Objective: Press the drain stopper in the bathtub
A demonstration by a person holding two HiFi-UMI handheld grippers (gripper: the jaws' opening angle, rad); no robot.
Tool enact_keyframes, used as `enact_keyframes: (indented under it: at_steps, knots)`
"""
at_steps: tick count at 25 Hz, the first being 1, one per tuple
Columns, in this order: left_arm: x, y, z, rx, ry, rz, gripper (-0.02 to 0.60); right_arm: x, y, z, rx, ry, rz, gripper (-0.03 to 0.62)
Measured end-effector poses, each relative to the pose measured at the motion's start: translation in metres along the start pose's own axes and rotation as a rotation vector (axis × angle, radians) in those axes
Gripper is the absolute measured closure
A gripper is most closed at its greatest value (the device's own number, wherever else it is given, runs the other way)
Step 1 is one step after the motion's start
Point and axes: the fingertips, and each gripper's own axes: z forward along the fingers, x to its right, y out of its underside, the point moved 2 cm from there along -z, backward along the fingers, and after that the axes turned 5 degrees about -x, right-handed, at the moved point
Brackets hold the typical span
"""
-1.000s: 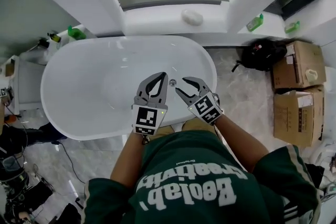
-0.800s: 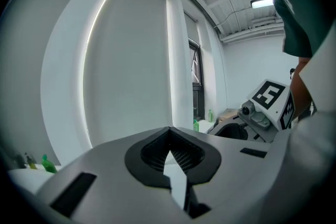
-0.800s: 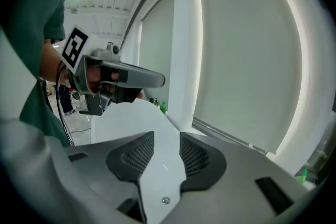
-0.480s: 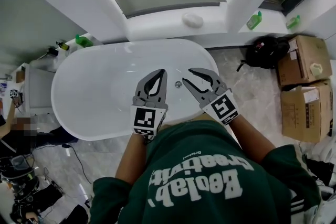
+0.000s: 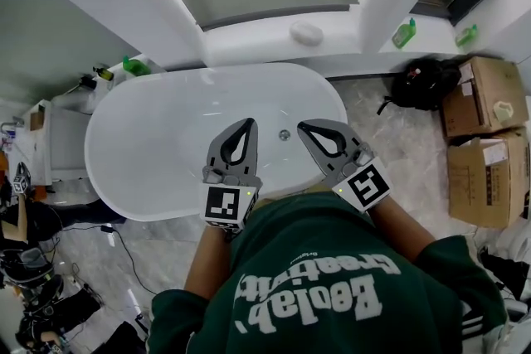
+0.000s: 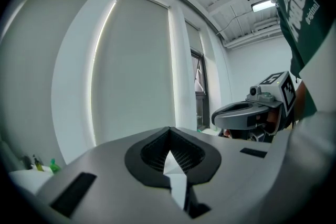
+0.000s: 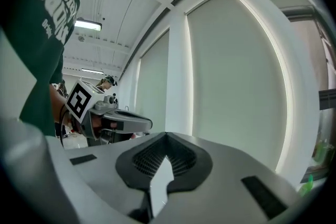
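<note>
We're over the white oval bathtub (image 5: 93,147), and the small round chrome drain stopper (image 5: 284,134) sits on the tub floor, out at three o'clock from the basin's centre, showing in the gap between the two tool tips. The grey left gripper (image 5: 249,122), marker cube at its back, is clenched: jaws pressed together with nothing in them, and its own view looks at pale window blinds (image 6: 136,71) rather than down into the tub. The grey right gripper (image 5: 302,127) has just been closing its jaws, and they meet tip to tip with nothing between them. From the left tip the stopper lies at about four o'clock, from the right tip at about eight o'clock, and neither touches it. Both tools point toward twelve o'clock, side by side and apart. Up at twelve o'clock a white oval lump (image 5: 306,32) rests on the white ledge (image 5: 249,37); a green plastic bottle (image 5: 404,33) stands at two o'clock. At three o'clock there's a black bag (image 5: 421,84) and brown cardboard boxes (image 5: 474,99). The person's dark green sweatshirt (image 5: 307,286) with white lettering fills six o'clock.
</note>
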Motion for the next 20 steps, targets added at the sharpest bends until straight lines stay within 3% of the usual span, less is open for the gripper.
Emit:
enact_keyframes:
  at_steps: [13, 20]
  knots:
    - [0.024, -0.001, -0.002, 0.016, 0.046, 0.027, 0.577, -0.019, -0.013, -0.011, 0.025, -0.090, -0.101, 0.580]
    - [0.023, 0.000, -0.002, 0.013, 0.052, -0.001, 0.577, -0.019, -0.012, -0.006, 0.009, -0.102, -0.076, 0.580]
